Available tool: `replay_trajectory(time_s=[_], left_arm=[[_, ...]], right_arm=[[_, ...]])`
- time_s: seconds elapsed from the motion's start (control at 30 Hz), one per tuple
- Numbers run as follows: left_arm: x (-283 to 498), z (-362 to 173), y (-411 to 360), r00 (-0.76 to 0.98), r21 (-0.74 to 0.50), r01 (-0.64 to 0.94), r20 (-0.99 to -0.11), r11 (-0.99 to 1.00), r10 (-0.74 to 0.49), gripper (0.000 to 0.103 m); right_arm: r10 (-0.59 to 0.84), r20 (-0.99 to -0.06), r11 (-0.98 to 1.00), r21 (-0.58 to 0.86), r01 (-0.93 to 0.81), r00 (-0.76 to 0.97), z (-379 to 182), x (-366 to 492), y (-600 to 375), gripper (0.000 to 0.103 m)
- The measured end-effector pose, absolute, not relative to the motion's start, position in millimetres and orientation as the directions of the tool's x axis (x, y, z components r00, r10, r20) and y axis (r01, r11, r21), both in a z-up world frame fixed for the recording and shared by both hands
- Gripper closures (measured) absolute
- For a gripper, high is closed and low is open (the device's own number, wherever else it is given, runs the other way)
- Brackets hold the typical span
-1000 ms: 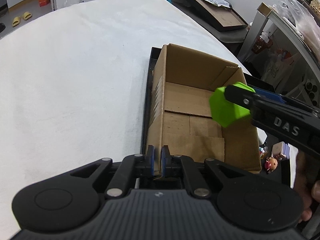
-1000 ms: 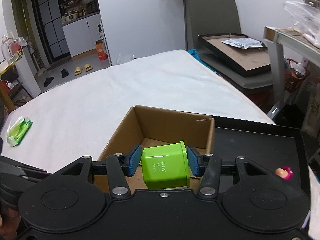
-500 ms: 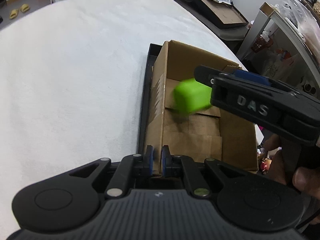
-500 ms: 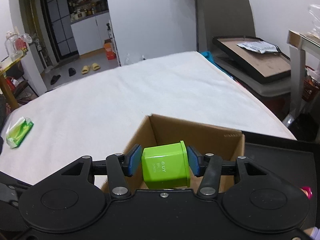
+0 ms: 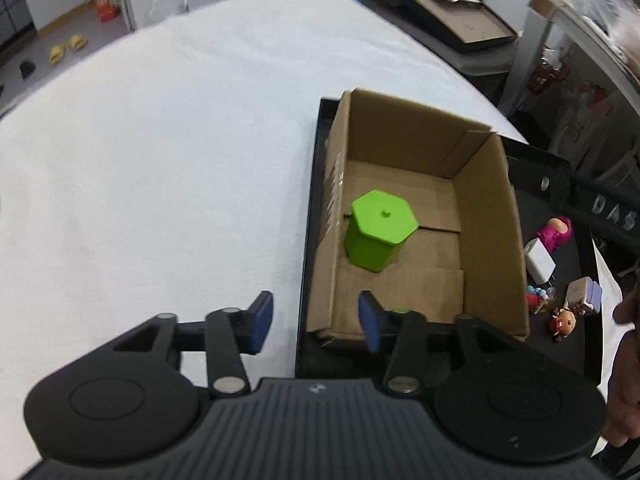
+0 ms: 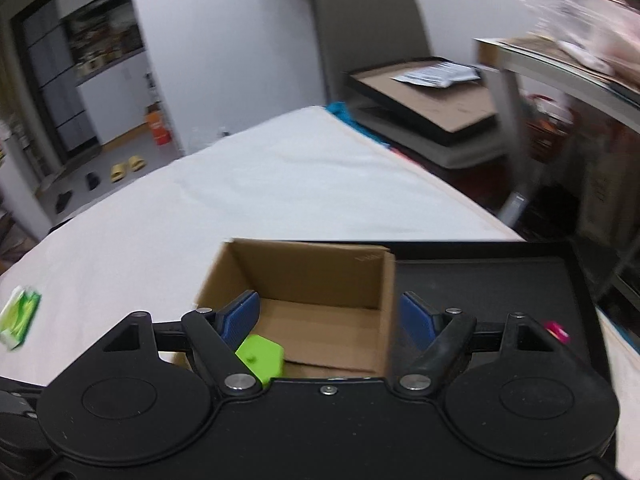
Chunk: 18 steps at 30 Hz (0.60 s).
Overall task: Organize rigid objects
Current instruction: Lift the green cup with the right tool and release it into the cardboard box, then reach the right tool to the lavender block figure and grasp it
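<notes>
Left wrist view shows the cardboard box (image 5: 416, 216) standing open-topped on the left part of a black tray (image 5: 560, 288), which lies on a white tablecloth (image 5: 160, 160). Inside the box, a green six-sided container (image 5: 378, 236) stands upright on the floor flaps, close to the left wall. The left gripper (image 5: 316, 322) has just been opening; its jaws now stand apart on either side of the box's near-left corner, pads clear of the cardboard, nothing gripped. To the right of the box, the tray carries a pink toy (image 5: 556, 234), a white charger (image 5: 540, 261) and several small figures (image 5: 562, 320). Right wrist view, somewhat blurred, shows the right gripper (image 6: 330, 318) above the box (image 6: 304, 292), its jaws likewise just opened wide and empty, with the green container (image 6: 262, 358) below its left finger, free of both pads. A green packet (image 6: 18, 314) lies on the cloth well to the left.
</notes>
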<state>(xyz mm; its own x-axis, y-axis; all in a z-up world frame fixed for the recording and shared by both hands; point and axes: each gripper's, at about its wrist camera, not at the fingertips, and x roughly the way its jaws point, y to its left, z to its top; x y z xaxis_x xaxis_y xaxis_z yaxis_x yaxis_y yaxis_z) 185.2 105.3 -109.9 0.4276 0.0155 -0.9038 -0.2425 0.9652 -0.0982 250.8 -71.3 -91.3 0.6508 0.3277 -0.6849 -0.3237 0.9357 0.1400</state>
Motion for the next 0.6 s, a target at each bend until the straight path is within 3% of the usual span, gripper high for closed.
replay_trajectory(time_s=[0.13,0.27,0.6], left_arm=[[179,-98,91,0.452,-0.058,-0.228,-0.890,0.972,0.053,0.043],[175,-93,83,0.455,-0.046,-0.240,-0.888,0.970,0.071,0.040],[168,-86,60,0.445,0.013,-0.245,-0.887,0.969,0.124,0.038]], right_arm=[[0.250,-0.708,0.964,0.120,-0.236,0.661,-95,243,-87,0.024],[0.199,-0.718,0.979,0.108,-0.175,0.667,-97,238,-104,0.018],[0.062,-0.720,0.998,0.067,-0.019,0.691,-94,227,-149,0.013]])
